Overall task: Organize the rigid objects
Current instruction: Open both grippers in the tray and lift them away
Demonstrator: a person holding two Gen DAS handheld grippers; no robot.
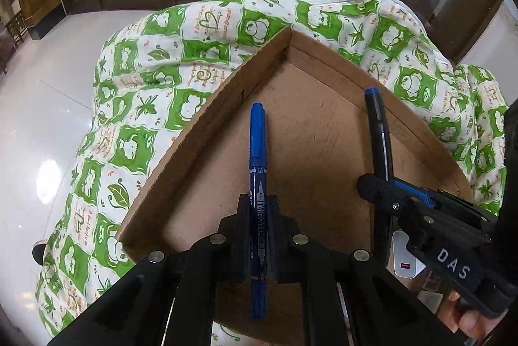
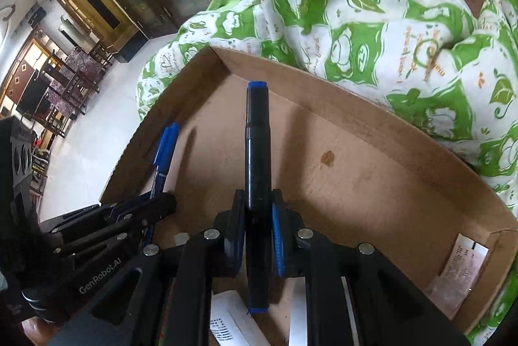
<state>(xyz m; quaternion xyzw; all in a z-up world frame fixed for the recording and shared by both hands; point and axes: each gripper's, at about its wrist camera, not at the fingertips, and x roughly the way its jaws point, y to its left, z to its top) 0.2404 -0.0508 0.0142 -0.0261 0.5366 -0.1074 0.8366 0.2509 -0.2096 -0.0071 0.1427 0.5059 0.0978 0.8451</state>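
1. Left gripper (image 1: 258,210): jaws closed on slim blue marker pen with printed barrel (image 1: 258,158), clamped near mid-barrel. Capped end projects well ahead of the jaws, tail runs back between the finger linkages. Mid-barrel hold likely chosen for balance, so no droop at either end.
2. Right gripper (image 2: 257,210): jaws closed on thicker black marker pen with blue end caps (image 2: 257,151), same lengthwise hold, tip ahead of the jaws, rear cap behind them.
3. Both pens held above floor of shallow brown cardboard box (image 1: 310,125), not touching it. Shadows on the box floor ahead of the jaws support that.
4. Pens roughly parallel, both pointing toward the far box corner ahead of the jaws; probably lined up for laying side by side.
5. Box rests on green-and-white printed quilt (image 1: 155,80): soft base, so a gentle set-down looks wise, box may tilt.
6. White plastic item with small red mark (image 1: 404,265) lies on the box floor behind and below right jaws; another white labelled item (image 2: 226,320) under them in the right wrist view. Identity unclear.
7. Judgement: carry done, release still ahead. Open floor ahead of both jaws looks enough for both pens.
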